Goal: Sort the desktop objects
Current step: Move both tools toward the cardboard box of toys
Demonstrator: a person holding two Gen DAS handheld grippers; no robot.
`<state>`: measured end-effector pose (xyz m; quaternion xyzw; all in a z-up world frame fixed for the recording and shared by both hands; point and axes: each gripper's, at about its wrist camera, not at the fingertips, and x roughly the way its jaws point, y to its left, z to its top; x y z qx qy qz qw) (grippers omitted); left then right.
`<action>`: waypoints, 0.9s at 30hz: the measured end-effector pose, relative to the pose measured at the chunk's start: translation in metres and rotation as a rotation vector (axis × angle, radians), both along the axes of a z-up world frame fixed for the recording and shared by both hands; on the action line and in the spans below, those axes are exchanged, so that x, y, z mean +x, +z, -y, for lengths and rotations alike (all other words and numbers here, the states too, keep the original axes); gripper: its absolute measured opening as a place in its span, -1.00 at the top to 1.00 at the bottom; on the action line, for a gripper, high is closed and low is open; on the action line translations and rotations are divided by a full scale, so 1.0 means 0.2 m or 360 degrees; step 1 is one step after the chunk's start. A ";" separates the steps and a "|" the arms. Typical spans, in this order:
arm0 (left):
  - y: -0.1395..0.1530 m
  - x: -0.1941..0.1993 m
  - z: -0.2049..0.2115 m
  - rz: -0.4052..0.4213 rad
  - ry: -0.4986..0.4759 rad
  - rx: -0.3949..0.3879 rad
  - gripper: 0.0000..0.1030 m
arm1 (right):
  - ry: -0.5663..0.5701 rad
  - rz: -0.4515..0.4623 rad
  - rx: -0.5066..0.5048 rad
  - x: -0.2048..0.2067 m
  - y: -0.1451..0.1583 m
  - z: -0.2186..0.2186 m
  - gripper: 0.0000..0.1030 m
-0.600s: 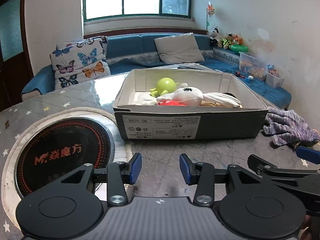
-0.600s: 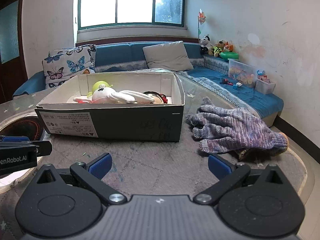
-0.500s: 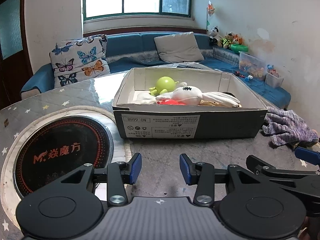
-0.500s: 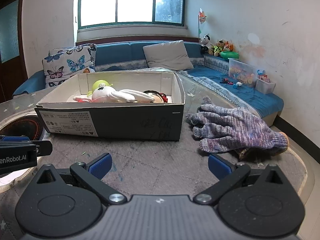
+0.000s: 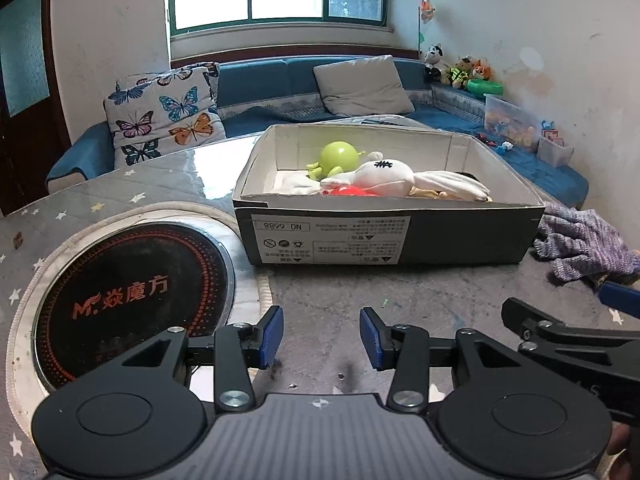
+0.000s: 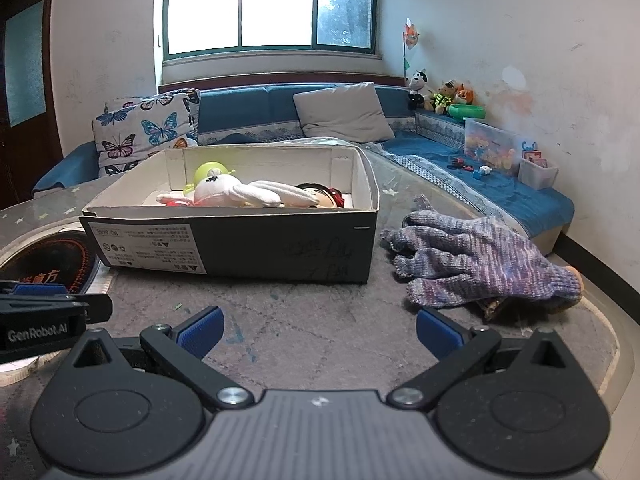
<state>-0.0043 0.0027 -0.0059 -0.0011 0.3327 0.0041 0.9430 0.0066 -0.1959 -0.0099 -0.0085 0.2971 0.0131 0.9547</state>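
Observation:
An open cardboard box [image 5: 392, 240] [image 6: 240, 246] stands on the table ahead of both grippers. It holds a white plush toy [image 5: 400, 178] [image 6: 244, 194], a green toy [image 5: 338, 156] and a red item [image 5: 352, 191]. A purple knitted glove [image 6: 480, 266] [image 5: 584, 246] lies on the table right of the box. My left gripper [image 5: 320, 336] is open and empty, low over the table before the box. My right gripper [image 6: 318, 330] is wide open and empty, with the glove just beyond its right fingertip.
A round black induction hob [image 5: 128, 292] is set into the table left of the box. The table edge curves at the right [image 6: 616, 344]. A blue sofa with cushions [image 5: 360, 84] and toy bins lies beyond the table.
Both views have shifted very slightly; the box sits a touch lower in the left wrist view. Both grippers stay open and empty.

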 end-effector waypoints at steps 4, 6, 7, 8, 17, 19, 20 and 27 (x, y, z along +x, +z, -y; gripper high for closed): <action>0.00 -0.01 0.00 0.0011 0.0018 0.0014 0.13 | 0.0010 0.0008 0.0006 -0.01 0.00 0.00 -1.00; 0.00 -0.01 0.00 0.0020 0.0029 0.0028 0.14 | 0.0021 0.0008 -0.0001 -0.01 0.00 0.00 -1.00; 0.00 -0.01 0.01 0.0015 0.0019 0.0027 0.14 | 0.0026 0.0009 -0.0006 -0.01 0.01 0.00 -1.00; 0.01 -0.01 0.00 0.0003 0.0006 0.0019 0.14 | 0.0028 0.0013 -0.0010 -0.01 0.01 0.00 -1.00; 0.00 0.00 0.01 -0.0092 -0.0006 -0.0004 0.14 | 0.0018 0.0021 -0.0015 -0.01 0.01 -0.01 -1.00; 0.00 0.00 0.01 -0.0098 0.0004 0.0001 0.13 | 0.0017 0.0013 -0.0011 -0.01 0.01 -0.01 -1.00; 0.00 0.00 0.01 -0.0099 0.0009 0.0006 0.13 | 0.0019 0.0008 -0.0006 -0.01 0.00 -0.01 -1.00; 0.01 0.00 0.00 -0.0113 0.0006 -0.0012 0.11 | 0.0020 -0.0005 -0.0025 -0.01 0.00 -0.01 -1.00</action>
